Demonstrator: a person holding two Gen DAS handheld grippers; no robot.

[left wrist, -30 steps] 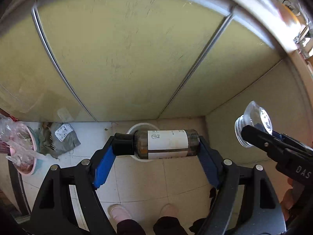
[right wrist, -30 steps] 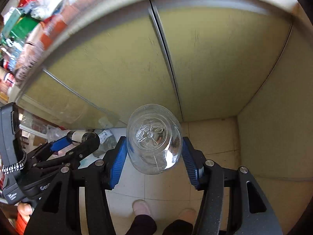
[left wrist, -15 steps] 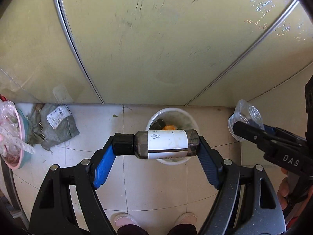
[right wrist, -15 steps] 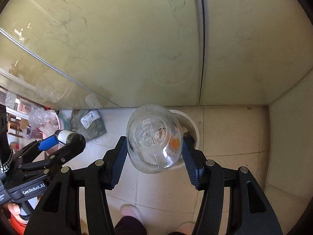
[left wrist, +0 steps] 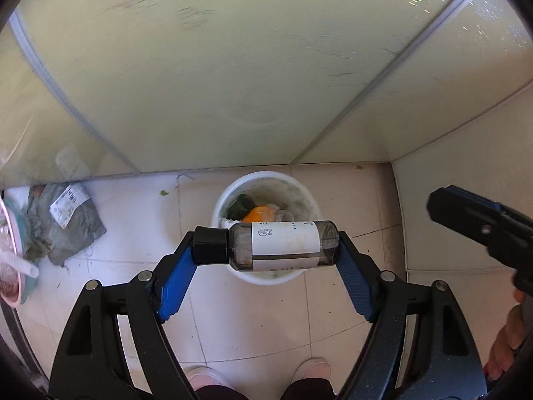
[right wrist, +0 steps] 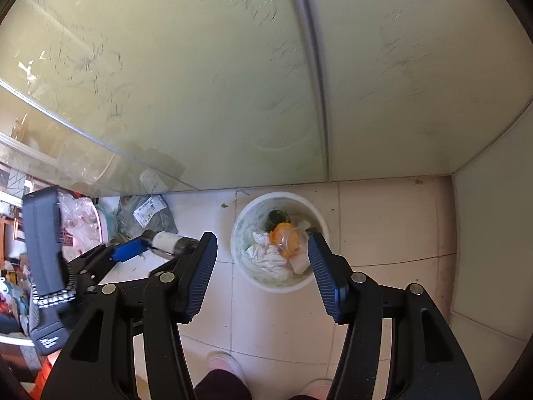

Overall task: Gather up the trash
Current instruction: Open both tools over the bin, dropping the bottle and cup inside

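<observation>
**Clear cup dropped into bin, bottle next**

Right gripper now empty, jaws spread wide; half a second ago clamped on a clear plastic cup. Cup now lying on its side inside the white bin, resting on the orange item and crumpled white tissue. One piece of trash delivered; by judgement, half of this drop-off done.

Left gripper clamped end to end on a small bottle, held horizontal directly above the bin, over its near rim. Not yet released. Judged next step: open the left jaws over the bin mouth; bottle a little toward the near edge, so a slight push forward likely safer against a rim bounce.

Materials and shapes:
- Bottle: dark translucent cylinder, black cap, white paper label wrapped around the middle; hard and smooth, prone to roll
- Cup: thin clear plastic, round, light
- Bin: round, white plastic, smudged inner wall, standing on pale glossy floor tiles just in front of the yellow-green cabinet doors
- Left of the bin, well apart: grey crumpled bag with a printed label, flat on the floor, possibly more trash
- Gripper pads: blue, ribbed
</observation>
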